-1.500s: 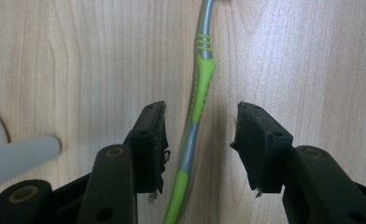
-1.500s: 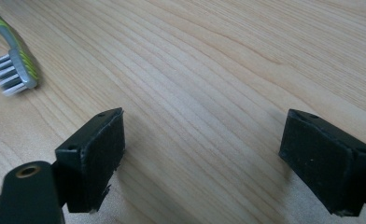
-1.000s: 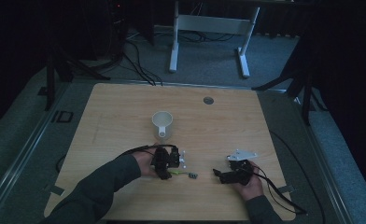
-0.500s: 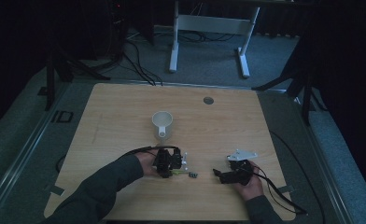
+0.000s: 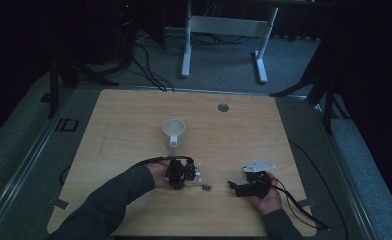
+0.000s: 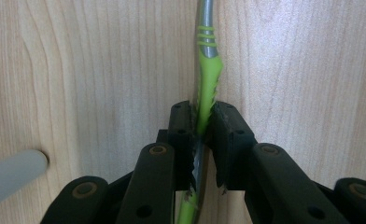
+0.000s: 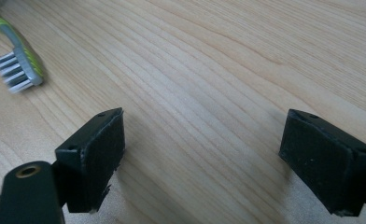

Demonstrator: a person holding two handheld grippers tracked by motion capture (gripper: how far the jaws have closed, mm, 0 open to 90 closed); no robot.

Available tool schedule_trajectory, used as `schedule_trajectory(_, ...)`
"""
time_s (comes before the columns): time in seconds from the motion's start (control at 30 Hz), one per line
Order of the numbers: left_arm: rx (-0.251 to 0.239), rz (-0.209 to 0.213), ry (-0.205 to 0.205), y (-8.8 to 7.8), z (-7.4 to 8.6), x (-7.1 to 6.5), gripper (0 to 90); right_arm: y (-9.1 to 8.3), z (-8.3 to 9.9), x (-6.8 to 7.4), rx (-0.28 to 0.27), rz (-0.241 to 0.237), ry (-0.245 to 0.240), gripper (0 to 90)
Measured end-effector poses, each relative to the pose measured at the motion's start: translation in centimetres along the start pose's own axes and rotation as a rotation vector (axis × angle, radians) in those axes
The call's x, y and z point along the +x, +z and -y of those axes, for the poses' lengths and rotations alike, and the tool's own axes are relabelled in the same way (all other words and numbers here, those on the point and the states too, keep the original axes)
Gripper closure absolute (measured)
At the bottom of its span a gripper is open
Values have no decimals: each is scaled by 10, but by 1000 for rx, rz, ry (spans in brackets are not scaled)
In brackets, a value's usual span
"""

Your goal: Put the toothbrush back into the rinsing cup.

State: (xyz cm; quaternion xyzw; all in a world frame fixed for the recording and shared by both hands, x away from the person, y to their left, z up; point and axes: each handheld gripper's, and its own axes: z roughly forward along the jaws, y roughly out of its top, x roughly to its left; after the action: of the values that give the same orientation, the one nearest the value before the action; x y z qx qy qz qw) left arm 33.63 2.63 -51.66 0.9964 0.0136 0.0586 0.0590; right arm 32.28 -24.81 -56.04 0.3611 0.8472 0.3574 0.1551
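Left hand-held gripper [image 6: 200, 135] has just been closing its jaws, and they now clamp the green handle of a toothbrush [image 6: 205, 88] between the pads, with the toothbrush lying flat on the wooden worktop [image 5: 134, 125]. Seen from above, this hand-held gripper [image 5: 181, 173] sits just in front of the white cup [image 5: 174, 132], on the person's side of it, and the bristle end of the toothbrush [image 5: 204, 186] pokes out to the cup's near right. In the left gripper view the cup's pale handle [image 6: 13, 175] shows at the edge, near the jaws but apart from them. Right hand-held gripper [image 7: 218, 158] stands with its jaws wide apart and nothing between them, low over the bare wood; it [image 5: 234, 186] rests well to the right of the cup, pointed toward the toothbrush head [image 7: 20, 70], which lies near it without touching.
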Motion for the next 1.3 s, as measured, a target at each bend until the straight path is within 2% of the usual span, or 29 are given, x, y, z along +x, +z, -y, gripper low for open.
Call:
schedule_trajectory(0.33, 8, 41, -11, 1, -2, 5, 825, 0, 0, 0, 0, -1, -1, 135)
schedule_trajectory(0.67, 34, 55, -16, 1, -6, 7, 834, 0, 0, 0, 0, -2, -3, 135)
schedule_trajectory(1.0, 34, 33, -20, -1, -6, 7, 836, 0, 0, 0, 1, -3, -4, 136)
schedule_trajectory(1.3, 1, 20, -51, -11, -1, 11, 836, 0, 0, 0, 1, -2, -4, 136)
